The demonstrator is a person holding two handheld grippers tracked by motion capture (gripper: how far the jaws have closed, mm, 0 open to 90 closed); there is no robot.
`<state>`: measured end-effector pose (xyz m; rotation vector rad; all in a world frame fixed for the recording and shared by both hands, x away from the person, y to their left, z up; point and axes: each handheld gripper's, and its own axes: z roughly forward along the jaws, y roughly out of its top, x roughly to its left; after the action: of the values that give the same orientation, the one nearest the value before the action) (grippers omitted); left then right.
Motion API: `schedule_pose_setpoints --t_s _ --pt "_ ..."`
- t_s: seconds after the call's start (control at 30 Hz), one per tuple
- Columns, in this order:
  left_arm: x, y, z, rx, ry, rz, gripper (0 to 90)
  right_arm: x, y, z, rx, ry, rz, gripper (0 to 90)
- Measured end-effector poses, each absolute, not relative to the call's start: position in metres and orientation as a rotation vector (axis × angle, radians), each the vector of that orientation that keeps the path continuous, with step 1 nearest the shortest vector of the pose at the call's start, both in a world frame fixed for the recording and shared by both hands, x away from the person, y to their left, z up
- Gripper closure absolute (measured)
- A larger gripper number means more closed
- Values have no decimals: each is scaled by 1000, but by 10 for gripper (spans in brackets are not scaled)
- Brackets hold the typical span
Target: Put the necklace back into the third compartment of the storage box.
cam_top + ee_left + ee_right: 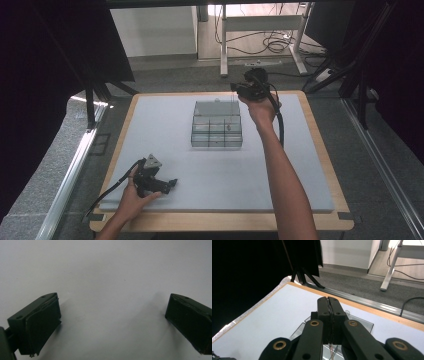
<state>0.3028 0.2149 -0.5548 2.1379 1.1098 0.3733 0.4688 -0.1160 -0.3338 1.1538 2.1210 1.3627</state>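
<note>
Two tools are in use at the table [320, 165], which carries a pale grey mat. Nearest, at about 7 o'clock in the high view, the left tool [172, 183] lies low on the mat in the person's left hand [131, 200], with its cable trailing toward the near left corner. The high view is too small to show how its jaws stand. The left gripper view shows it: both black jaws are spread wide over bare mat, and nothing is between them.

Farther, at about 12 o'clock from the middle of the mat, a clear plastic organizer box [217, 124] with small compartments stands with its lid raised. I cannot tell what is inside the compartments.

Farthest, at about 1 o'clock, the right hand [262, 110] holds the right tool [328, 300] just beside the far right corner of the box. The right gripper view shows its jaws pressed together, with a thin wire-like thing below them; if they pinch it I cannot tell.

Beyond the table the high view shows a white desk frame [260, 22].
</note>
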Motion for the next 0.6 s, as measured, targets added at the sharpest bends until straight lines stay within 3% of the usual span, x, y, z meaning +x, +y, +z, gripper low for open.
schedule_pose_setpoints --t_s 0.6 --pt "303 215 -555 2140 1110 375 0 482 -118 -380 1229 2178 1266 875"
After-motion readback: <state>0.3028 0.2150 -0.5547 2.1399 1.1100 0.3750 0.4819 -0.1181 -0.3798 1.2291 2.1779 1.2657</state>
